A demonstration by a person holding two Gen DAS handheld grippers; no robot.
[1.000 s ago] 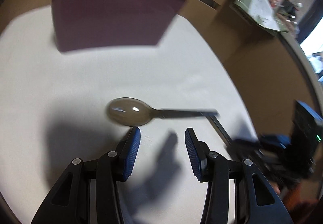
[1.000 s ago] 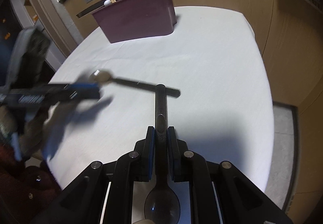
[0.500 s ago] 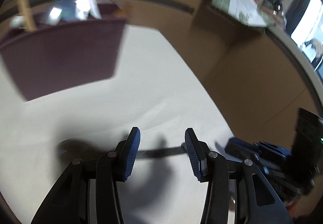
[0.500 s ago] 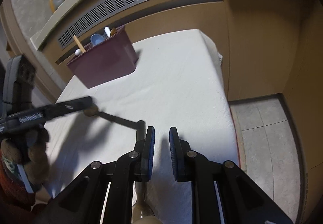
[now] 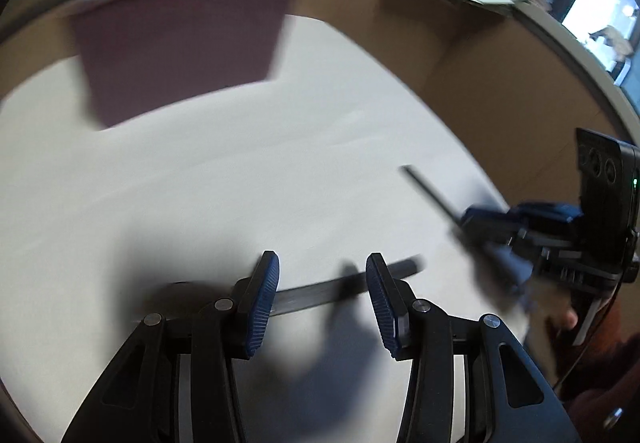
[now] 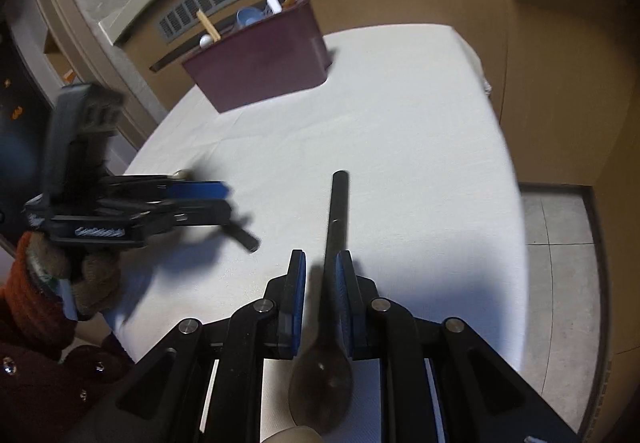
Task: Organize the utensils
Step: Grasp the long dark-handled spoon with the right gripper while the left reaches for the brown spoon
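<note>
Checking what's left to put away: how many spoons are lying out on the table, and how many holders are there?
Dark spoons: 2, right spoon and left spoon
Maroon holder: 1
Total: 3

Glossy metal spoon (image 6: 322, 379), matt plastic caddy (image 6: 260, 71), woven white cloth (image 6: 400, 131).

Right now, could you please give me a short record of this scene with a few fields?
surface: white cloth-covered table
container: maroon utensil bin at the far side, already holding several utensils
left hand-held gripper: open, straddling the dark handle of a spoon lying on the cloth
right hand-held gripper: jaws opening, second spoon between them, handle pointing away, bowl near the camera
second spoon contact: its handle lies against the right pad; a gap shows on the left
still to do: both spoons are outside the bin
</note>
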